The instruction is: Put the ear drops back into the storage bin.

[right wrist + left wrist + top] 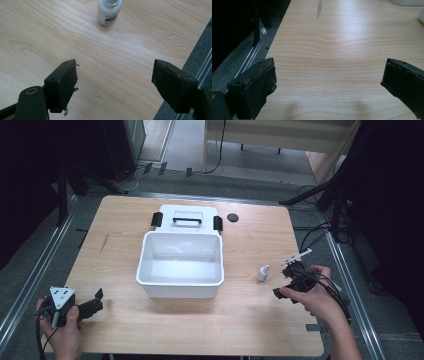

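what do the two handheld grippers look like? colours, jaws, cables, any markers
Both are black, with two blocky black jaws whose pad edges look worn and frayed. The left gripper carries a grey three-cornered plate with dark dots on top, and a dark cable trails from it. The right gripper trails black cables past the hand. No sleeves visible.

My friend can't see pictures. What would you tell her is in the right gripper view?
A small white bottle with a blue label stands on a light wooden table. In front of it, the right gripper is open, its two black fingers wide apart with nothing between them.
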A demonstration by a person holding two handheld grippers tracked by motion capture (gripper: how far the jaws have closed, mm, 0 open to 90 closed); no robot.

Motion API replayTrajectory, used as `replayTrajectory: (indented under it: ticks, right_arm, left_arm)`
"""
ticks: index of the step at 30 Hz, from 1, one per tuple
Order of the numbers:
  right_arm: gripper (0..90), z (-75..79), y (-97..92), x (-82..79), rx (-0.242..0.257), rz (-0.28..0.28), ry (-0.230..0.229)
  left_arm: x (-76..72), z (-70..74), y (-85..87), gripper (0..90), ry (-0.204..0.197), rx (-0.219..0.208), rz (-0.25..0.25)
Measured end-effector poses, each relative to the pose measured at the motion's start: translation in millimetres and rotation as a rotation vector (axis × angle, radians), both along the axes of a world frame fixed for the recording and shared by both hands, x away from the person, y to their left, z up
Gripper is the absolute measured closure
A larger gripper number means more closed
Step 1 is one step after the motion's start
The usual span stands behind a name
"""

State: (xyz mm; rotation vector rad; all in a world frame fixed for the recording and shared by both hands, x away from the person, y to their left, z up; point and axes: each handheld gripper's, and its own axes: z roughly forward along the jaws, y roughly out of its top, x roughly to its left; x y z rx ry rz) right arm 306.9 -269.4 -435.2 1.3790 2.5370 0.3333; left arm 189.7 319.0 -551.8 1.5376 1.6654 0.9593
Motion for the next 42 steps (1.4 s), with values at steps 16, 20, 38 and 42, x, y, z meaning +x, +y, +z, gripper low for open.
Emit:
replayTrajectory:
  ticks: [16, 20, 38, 42]
  right_arm:
    - [36.2, 18.8, 29.8, 33.3, -0.031, -0.017, 0.083]
    - [38.8, 14.0, 34.2, 44.7, -0.036, -0.04, 0.093]
    - [53.4, 1.6, 26.5, 85.8, 0.108, -0.174, 0.209]
    - [56.1, -1.9, 31.2, 88.3, 0.09, -0.191, 0.224]
  left_arm:
    - [3.7, 0.1, -0.8, 0.0, 0.006, -0.002, -0.032]
    - [3.8, 0.1, -1.3, 0.0, 0.009, 0.007, -0.036]
    - [4.9, 0.1, -2.1, 0.0, 0.02, 0.013, -0.035]
    - [4.9, 0.1, -2.3, 0.0, 0.019, 0.014, -0.035]
